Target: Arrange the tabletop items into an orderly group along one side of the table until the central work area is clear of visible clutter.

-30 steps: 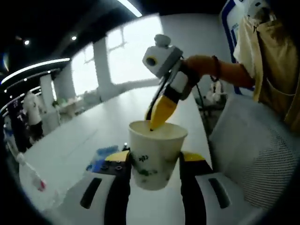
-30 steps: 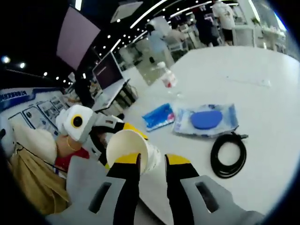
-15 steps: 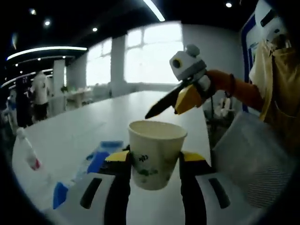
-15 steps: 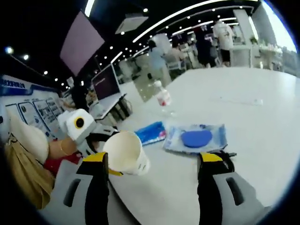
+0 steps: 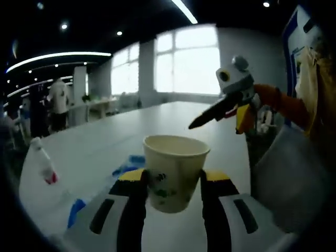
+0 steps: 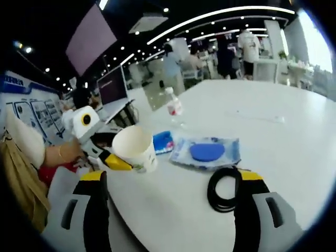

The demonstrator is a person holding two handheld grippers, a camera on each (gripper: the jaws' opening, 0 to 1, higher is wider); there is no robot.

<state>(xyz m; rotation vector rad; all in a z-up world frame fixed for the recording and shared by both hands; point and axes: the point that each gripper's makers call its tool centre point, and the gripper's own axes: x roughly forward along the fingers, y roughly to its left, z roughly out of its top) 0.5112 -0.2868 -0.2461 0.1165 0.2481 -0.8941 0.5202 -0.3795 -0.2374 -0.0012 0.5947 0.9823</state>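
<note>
Right gripper view: on the table, a cable coil lies nearest, a packet behind it, a bottle farther back; the cup sits left, between the left gripper's jaws.

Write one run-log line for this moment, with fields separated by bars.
left claw: shut on white paper cup | right claw: open, apart from cup | black cable coil, blue-pad packet: on white table

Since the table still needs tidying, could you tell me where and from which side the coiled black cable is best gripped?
Grip the black cable across one side of its bundled loop, coming down from above: it lies flat on the white table, so a side approach looks unlikely to get under it. The open right gripper already frames it.
</note>
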